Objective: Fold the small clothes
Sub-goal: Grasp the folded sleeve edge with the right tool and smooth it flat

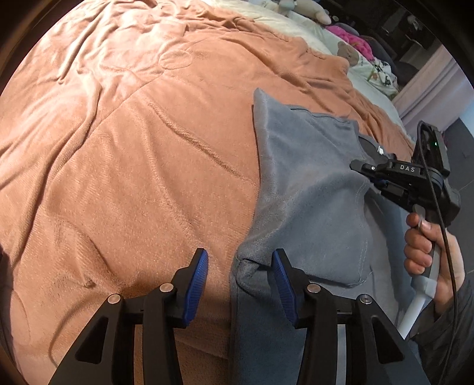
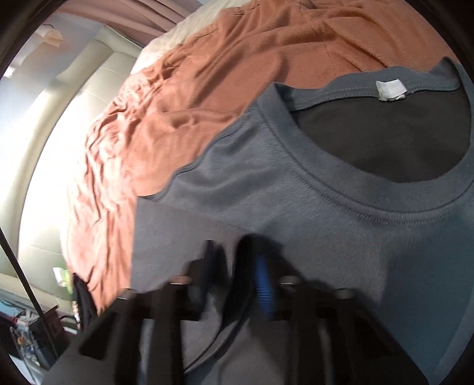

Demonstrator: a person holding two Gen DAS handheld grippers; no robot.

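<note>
A grey sweatshirt [image 1: 308,189] lies on a bed covered by a rumpled orange blanket [image 1: 124,142]. In the left wrist view it occupies the right part of the bed, with one part folded over the body so that a pointed corner reaches toward the far side. The left tool [image 1: 240,266] hovers at the garment's near left edge with its blue-padded fingers [image 1: 197,281] spread; a bunched fold of grey cloth sits between them, beside the right pad, and the pads do not press on it.

The right tool [image 1: 360,166] appears at the right of that view, held by a hand [image 1: 420,245] around a pale handle, its black tip resting at the sweatshirt's collar area. In the right wrist view the right tool [image 2: 237,266] is blurred by motion; its fingers stand close together over the grey fabric just below the neckline, and whether cloth is caught between them cannot be told. The round collar [image 2: 340,189] opens toward the far right, showing a dark inner lining and a white label [image 2: 390,90] at the back of the neck.

Beyond the blanket, a cream sheet and soft toys [image 1: 311,11] lie at the far end of the bed.
</note>
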